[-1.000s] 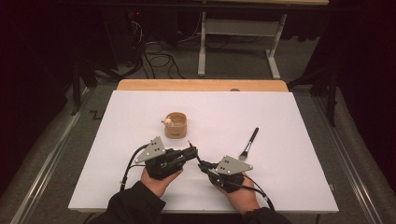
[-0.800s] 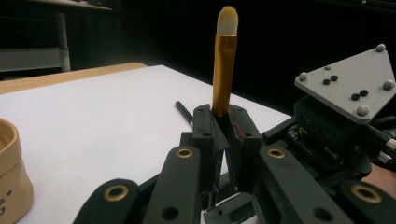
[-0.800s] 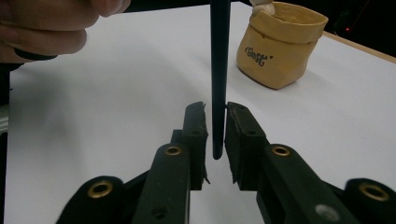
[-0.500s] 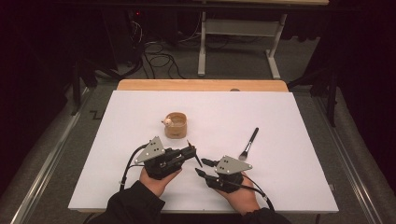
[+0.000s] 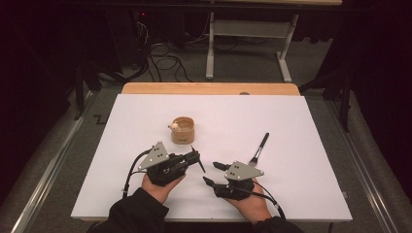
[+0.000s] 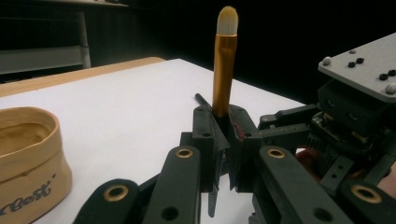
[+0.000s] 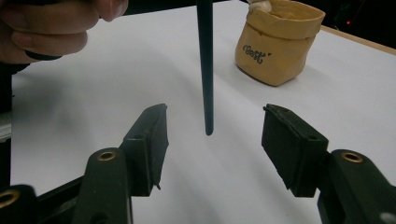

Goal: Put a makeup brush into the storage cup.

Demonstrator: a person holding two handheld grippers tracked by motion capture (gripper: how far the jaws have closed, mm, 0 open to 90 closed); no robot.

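Your left gripper point(image 6: 223, 140) clenched the makeup brush point(image 6: 223, 60), its handle pointing at your right gripper point(image 7: 212, 135). That one stood released, jaws flanking the handle tip, right of the tan pouch point(image 5: 183, 129).

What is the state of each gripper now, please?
Left gripper: closed on a small brush with a gold collar.
Right gripper: open, holding nothing; the brush's dark handle hangs between its jaws.

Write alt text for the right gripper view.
The right gripper is open, its black jaws flanking the dark handle of a makeup brush hanging over the white table. A tan pouch stands beyond.
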